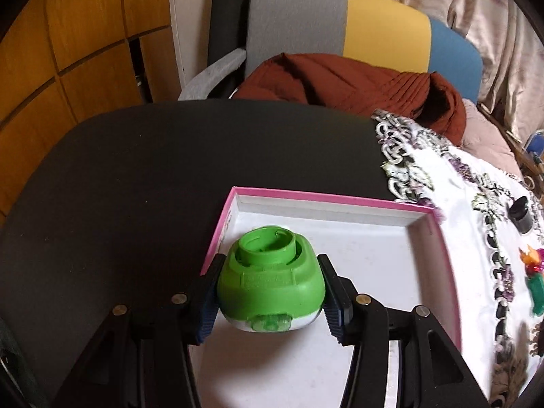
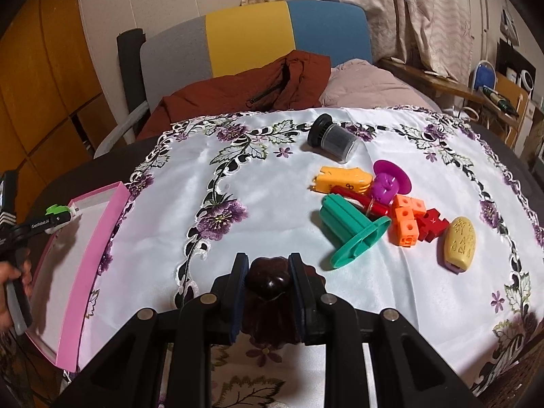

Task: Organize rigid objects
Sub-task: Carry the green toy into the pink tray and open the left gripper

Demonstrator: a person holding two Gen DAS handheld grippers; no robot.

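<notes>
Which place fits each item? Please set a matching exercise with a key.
Items:
1. green device
2. dark brown carved piece
3. black jar
4. pink box

Places:
A. lying on its side on the floral cloth
B. in the right tongs
C. at the cloth's left edge
D. in the left tongs, over the box

Pairs: 1-D, 2-B, 3-A, 4-C

The green cap is smooth plastic with a dull sheen. The pink box looks like matt card (white inside). The tablecloth is glossy embroidered cloth, and the dark carved knob gleams like polished wood.
</notes>
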